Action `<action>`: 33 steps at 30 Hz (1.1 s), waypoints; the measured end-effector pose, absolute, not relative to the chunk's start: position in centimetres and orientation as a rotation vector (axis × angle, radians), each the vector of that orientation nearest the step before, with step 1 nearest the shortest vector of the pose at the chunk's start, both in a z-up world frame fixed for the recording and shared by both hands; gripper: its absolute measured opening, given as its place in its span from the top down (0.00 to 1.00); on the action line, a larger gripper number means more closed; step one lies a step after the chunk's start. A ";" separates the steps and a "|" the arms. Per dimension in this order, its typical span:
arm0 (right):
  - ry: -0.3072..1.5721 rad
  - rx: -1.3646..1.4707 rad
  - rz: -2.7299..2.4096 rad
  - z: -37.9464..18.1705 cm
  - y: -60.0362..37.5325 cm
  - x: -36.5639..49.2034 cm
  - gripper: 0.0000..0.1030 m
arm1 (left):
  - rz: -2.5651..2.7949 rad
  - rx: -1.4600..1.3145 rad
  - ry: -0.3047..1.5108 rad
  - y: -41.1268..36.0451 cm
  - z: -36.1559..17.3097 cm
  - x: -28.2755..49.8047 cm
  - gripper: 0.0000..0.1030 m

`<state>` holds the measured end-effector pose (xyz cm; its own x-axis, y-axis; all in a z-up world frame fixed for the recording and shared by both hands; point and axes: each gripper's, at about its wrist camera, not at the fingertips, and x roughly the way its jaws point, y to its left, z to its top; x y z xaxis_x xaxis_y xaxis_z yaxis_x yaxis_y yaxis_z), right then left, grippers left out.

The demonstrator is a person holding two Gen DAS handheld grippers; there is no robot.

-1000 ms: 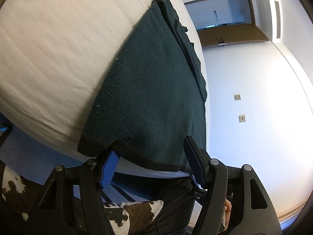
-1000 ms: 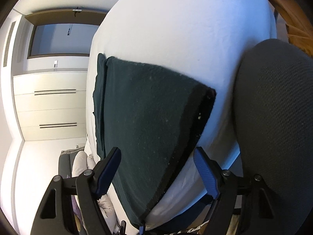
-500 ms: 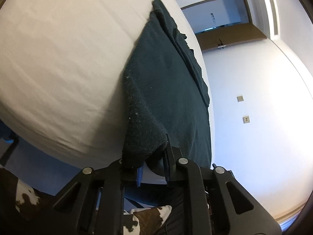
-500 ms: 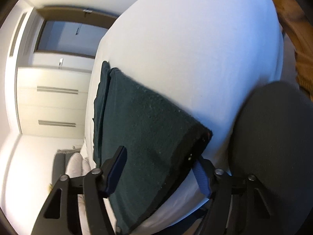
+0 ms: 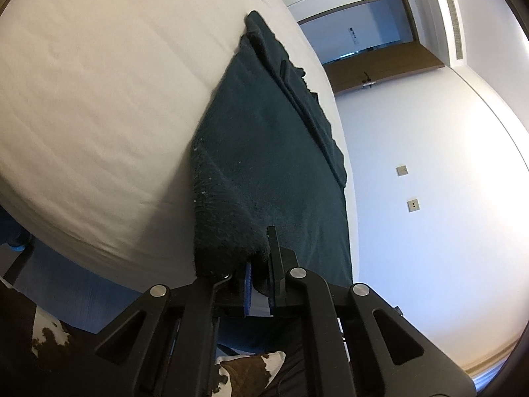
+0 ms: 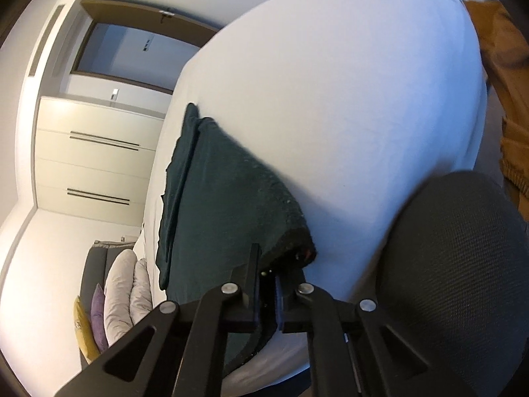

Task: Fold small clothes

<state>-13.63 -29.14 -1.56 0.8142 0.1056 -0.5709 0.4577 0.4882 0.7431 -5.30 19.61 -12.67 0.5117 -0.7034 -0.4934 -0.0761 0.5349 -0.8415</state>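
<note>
Here the dark green garment (image 5: 277,165) lies spread on the white bed (image 5: 99,99), its near corners bunched up where the left gripper (image 5: 259,274) is clamped on one and the right gripper (image 6: 267,284), jaws closing, pinches the other.

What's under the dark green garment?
The white bed lies under the dark green garment. Its near corners are pinched by left gripper and right gripper. Anything beneath stays hidden.
</note>
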 end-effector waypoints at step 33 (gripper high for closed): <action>0.471 0.924 -0.037 8.9 -27.2 -7.6 0.93 | -0.445 -0.903 0.722 21.6 -2.6 1.6 0.96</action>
<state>-7.62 -27.18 8.91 0.8982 0.1679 -0.4063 0.2294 0.6093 0.7590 1.60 21.62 -2.59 0.6838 -0.6260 -0.3749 0.0532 0.5552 -0.8300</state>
